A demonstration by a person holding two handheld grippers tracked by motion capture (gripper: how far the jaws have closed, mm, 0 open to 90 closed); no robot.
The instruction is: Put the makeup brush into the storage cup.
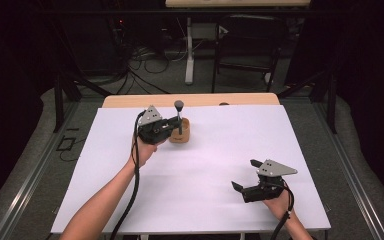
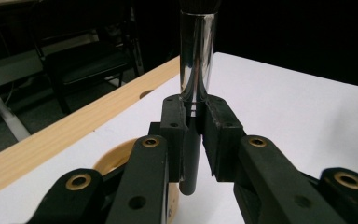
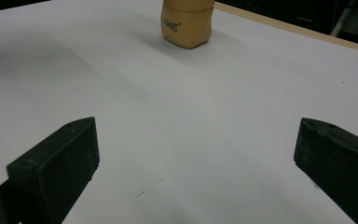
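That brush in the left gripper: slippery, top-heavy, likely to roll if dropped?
Probably slippery: the brush has a polished metal ferrule, though the left gripper clamps its dark handle just below. Likely stiff; it stands upright. Round, so it may roll. The tan cup could tip if bumped.

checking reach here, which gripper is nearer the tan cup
Left. The left gripper is right beside the cup, its fingers shut on the brush standing over it. The right gripper rests open, well apart, near the table's front edge.

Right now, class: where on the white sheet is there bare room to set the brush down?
Bare: the sheet between cup and right gripper, and its right side. Crowded: around the cup, where the left gripper holds the brush.
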